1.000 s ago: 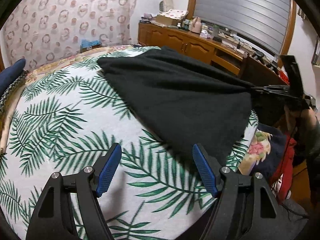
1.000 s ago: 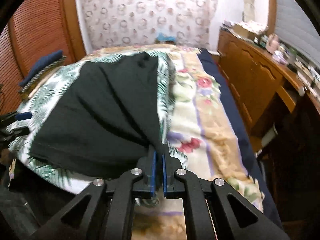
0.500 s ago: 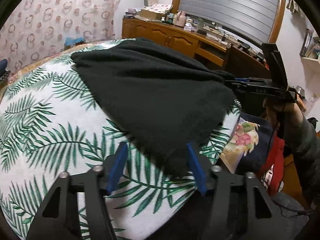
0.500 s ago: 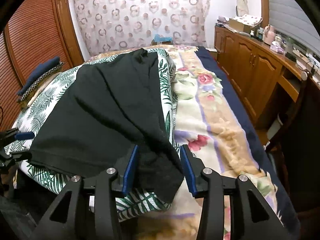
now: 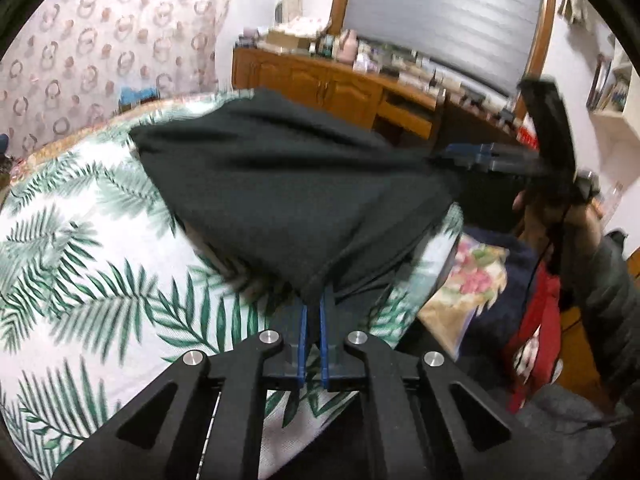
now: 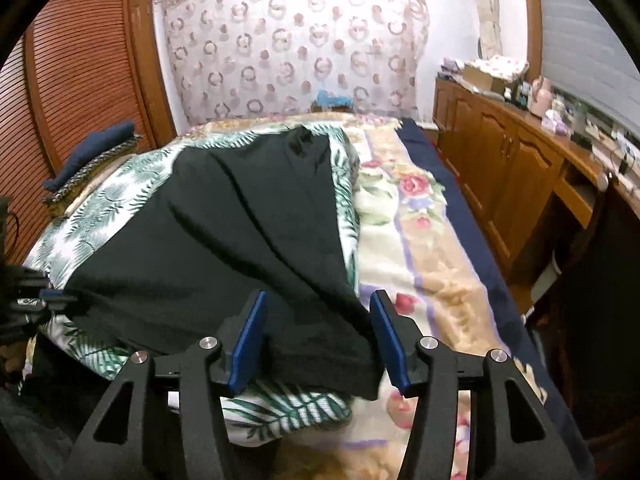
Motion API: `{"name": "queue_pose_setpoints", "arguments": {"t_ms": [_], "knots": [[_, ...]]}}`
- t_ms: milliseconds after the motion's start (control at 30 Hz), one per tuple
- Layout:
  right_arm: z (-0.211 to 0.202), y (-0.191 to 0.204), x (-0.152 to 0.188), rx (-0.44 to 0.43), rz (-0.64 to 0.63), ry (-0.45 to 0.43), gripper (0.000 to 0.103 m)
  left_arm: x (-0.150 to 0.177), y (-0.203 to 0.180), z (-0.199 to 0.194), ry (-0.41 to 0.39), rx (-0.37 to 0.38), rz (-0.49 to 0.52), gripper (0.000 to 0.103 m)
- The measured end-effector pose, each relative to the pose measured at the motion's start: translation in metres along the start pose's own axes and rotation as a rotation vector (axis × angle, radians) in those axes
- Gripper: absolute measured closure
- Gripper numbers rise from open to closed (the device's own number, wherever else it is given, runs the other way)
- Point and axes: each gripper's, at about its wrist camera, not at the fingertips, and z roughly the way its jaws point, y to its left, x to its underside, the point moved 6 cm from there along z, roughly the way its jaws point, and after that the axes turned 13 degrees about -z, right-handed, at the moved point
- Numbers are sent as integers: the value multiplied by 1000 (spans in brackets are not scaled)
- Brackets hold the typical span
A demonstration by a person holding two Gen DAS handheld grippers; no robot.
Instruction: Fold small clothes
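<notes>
A dark green cloth (image 6: 224, 248) lies creased on the bed's leaf-print sheet (image 5: 80, 272), its length running away from both tongs. The left tongs (image 5: 313, 312) pinch its near corner. The right tongs (image 6: 318, 332) are spreading, the other near corner loose between them.

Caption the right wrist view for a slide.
Right gripper opening, fingers astride a dark green garment's corner on the palm-leaf sheet.
</notes>
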Motion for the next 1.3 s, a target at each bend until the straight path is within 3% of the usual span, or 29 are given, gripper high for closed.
{"name": "queue_pose_setpoints", "arguments": {"t_ms": [200,400,567,900,1100,1300], "knots": [[-10,34,-6,-110,-56,-44,47,-34,-6,-19,-59,34,-6,97],[-9,65,-5,-163,-156,-54,41,-53,-9,-21,-83,42,-7,97],[7,71,7,-141,-217,2,40,-58,-6,-25,-107,46,-25,98],[41,40,11,52,-287,84,40,-60,0,-38,-145,43,-37,98],[46,45,9,58,-307,80,40,-62,4,-45,-167,40,-49,98],[13,58,7,-40,-237,-5,40,-64,2,-40,-157,28,-34,98]]}}
